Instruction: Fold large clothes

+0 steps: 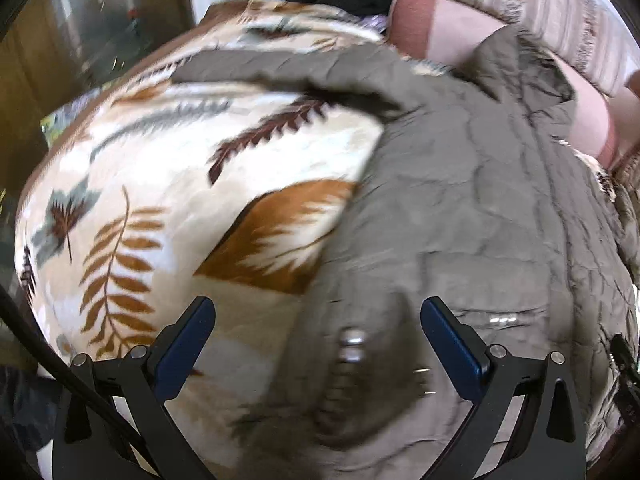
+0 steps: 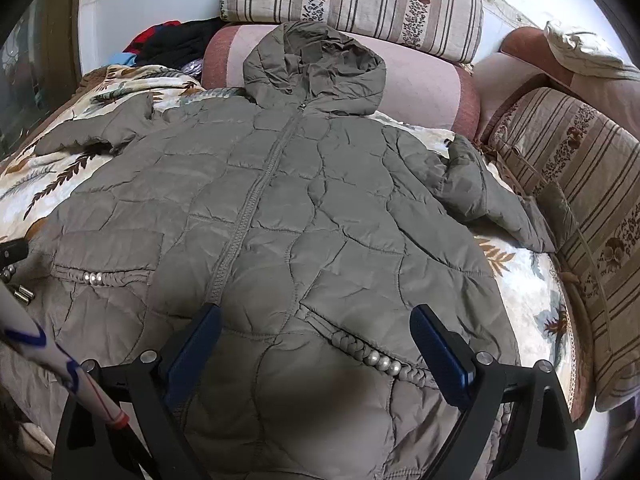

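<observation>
An olive-grey quilted hooded jacket (image 2: 304,208) lies flat, front up and zipped, on a leaf-patterned blanket (image 2: 48,184). Its hood rests against a pink bolster, and both sleeves are spread to the sides. My right gripper (image 2: 316,320) is open and empty, hovering above the jacket's lower front near a pearl-trimmed pocket (image 2: 382,360). My left gripper (image 1: 318,316) is open and empty over the jacket's left lower edge (image 1: 440,208), near its other pearl-trimmed pocket (image 1: 350,344). The left wrist view is motion-blurred.
A pink bolster (image 2: 420,80) and striped floral cushions (image 2: 360,0) line the back; more cushions (image 2: 568,184) stand on the right. A pile of red and black clothes (image 2: 172,44) sits at the back left. A wooden cabinet (image 1: 100,28) stands to the left.
</observation>
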### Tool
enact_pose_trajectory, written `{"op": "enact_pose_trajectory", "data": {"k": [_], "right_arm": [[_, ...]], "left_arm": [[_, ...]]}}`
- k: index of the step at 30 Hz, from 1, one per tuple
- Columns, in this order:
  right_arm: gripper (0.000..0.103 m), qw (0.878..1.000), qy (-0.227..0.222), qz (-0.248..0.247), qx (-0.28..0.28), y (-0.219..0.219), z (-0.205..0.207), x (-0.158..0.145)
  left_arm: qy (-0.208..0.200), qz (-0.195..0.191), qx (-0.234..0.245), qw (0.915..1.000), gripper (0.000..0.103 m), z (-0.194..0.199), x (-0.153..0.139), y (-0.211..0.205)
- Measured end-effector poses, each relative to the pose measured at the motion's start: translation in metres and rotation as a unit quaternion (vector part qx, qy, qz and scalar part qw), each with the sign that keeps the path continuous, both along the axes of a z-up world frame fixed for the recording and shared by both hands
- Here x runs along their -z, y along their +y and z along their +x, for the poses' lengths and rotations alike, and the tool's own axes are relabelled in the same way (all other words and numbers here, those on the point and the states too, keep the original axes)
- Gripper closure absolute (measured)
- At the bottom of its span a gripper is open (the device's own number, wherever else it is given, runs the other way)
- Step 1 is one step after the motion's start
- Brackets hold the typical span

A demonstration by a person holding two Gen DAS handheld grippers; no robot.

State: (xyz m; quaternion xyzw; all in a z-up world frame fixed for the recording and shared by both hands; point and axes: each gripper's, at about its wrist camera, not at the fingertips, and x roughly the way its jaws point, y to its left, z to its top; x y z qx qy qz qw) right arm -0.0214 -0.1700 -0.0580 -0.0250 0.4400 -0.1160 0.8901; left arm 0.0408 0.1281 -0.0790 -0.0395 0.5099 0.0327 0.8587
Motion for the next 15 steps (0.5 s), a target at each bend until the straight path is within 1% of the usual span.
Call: {"op": "enact_pose_trajectory", "data": {"k": [1,2,3,4,5,7,9,12,15], "right_arm": [[0.006,1.0,0.001,0.003,0.002,-0.001,0.0,0.001],[0.006,1.0,0.002,0.007,0.005,-0.003,0.0,0.001],[0.006,1.0,0.003,0.01,0.006,-0.004,0.0,0.002],[0.006,1.0,0.004,0.012,0.007,-0.006,0.0,0.003],[0.006,1.0,0.006,0.013,0.007,-0.006,0.001,0.003],[0.006,1.0,0.007,0.014,0.006,-0.007,0.001,0.004],[0.006,1.0,0.006,0.015,0.005,-0.007,0.002,0.004],[0.006,1.0,0.006,0.019,0.004,-0.009,0.003,0.005],[0.006,0.999,0.012,0.029,0.005,-0.011,0.005,0.01]], "left_arm": [[0.004,-0.001,0.001,1.0,0.011,0.0,0.003,0.001],[0.016,-0.007,0.01,0.9998,0.026,-0.002,0.008,0.001],[0.029,-0.019,0.021,0.9992,0.048,-0.003,0.014,-0.001],[0.04,-0.032,0.027,0.9983,0.059,-0.005,0.018,-0.003],[0.047,-0.035,0.029,0.9978,0.067,-0.008,0.021,-0.005],[0.039,-0.012,0.035,0.9986,0.073,-0.017,0.021,-0.014],[0.038,0.002,0.041,0.9984,0.078,-0.026,0.02,-0.021],[0.041,0.012,0.043,0.9982,0.079,-0.037,0.02,-0.025],[0.037,0.032,0.046,0.9977,0.077,-0.045,0.015,-0.026]]}}
